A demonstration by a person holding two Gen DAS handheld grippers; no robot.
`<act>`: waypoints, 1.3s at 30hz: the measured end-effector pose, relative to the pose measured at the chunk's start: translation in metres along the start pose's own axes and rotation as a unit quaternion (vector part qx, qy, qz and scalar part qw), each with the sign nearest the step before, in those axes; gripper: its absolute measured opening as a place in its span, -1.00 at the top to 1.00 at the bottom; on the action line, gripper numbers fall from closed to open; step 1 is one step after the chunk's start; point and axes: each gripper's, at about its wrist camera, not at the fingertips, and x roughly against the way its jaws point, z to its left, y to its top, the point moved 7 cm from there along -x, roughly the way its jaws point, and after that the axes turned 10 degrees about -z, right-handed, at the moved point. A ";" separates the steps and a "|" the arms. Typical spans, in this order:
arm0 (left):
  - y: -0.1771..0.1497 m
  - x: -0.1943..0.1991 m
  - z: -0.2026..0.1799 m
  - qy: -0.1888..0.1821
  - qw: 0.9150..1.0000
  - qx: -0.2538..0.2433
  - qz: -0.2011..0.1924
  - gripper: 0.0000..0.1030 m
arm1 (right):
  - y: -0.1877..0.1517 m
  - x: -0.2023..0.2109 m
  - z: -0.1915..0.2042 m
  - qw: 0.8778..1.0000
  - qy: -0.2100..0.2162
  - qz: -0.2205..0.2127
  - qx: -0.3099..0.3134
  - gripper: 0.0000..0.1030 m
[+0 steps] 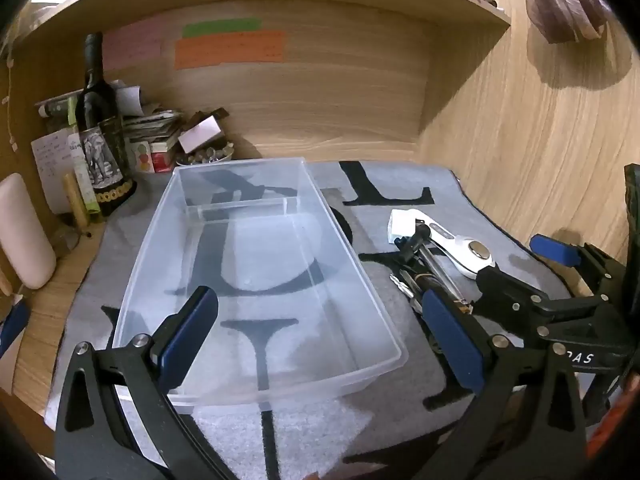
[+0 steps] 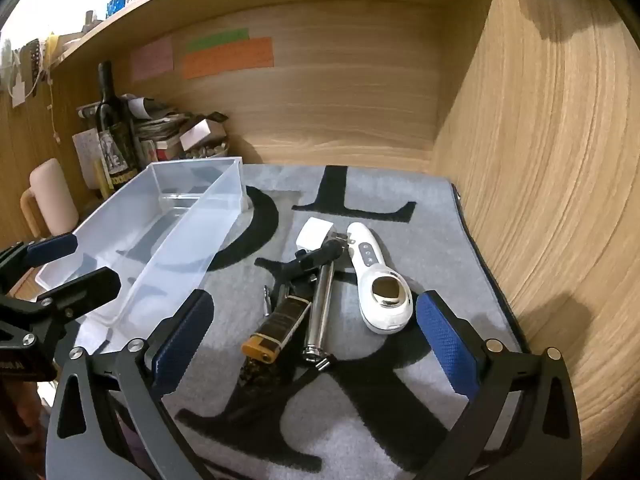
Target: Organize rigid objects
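The left gripper (image 1: 320,328) stands wide open with nothing between its blue pads, hanging over the near end of the clear plastic bin (image 1: 256,280); whether its left finger touches the bin's near rim cannot be told. The right gripper (image 2: 316,344) is spread just as wide, holding nothing, poised above the cluster of objects near the right edge of the grey mat (image 2: 380,400). That cluster lies together, touching or overlapping: a white handheld device (image 2: 380,284) with three buttons and a shiny round head, a small white block (image 2: 314,236) at the far end, a steel cylinder (image 2: 320,308), a black tool (image 2: 312,260) lying across it, and a black-and-amber lighter (image 2: 276,328) nearest the camera. A small metal bit (image 2: 265,300) lies just left of the lighter. The bin sits on the left half of the mat, empty, with a clear divider near its far end. The mat, printed with large black letters, covers a wooden desk (image 1: 48,300) inside a wooden alcove. Off the mat's far left corner stand a dark wine bottle (image 1: 98,120), stacked papers (image 1: 156,124) and a pale pink cylinder (image 1: 24,232). Coloured paper notes (image 1: 230,50) are stuck on the back wall. Both grippers tilt downward, side by side
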 end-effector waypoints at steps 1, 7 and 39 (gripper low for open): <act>0.000 0.000 -0.001 0.004 1.000 0.000 -0.001 -1.00 | 0.000 0.000 0.000 1.000 0.000 0.002 -0.001 -0.97; -0.005 -0.002 -0.009 -0.004 1.000 0.005 -0.003 -1.00 | -0.002 -0.001 0.001 1.000 0.001 0.004 0.002 -0.97; -0.003 -0.003 0.000 -0.007 1.000 0.009 -0.006 -1.00 | -0.004 0.001 0.012 1.000 0.004 0.004 0.008 -0.97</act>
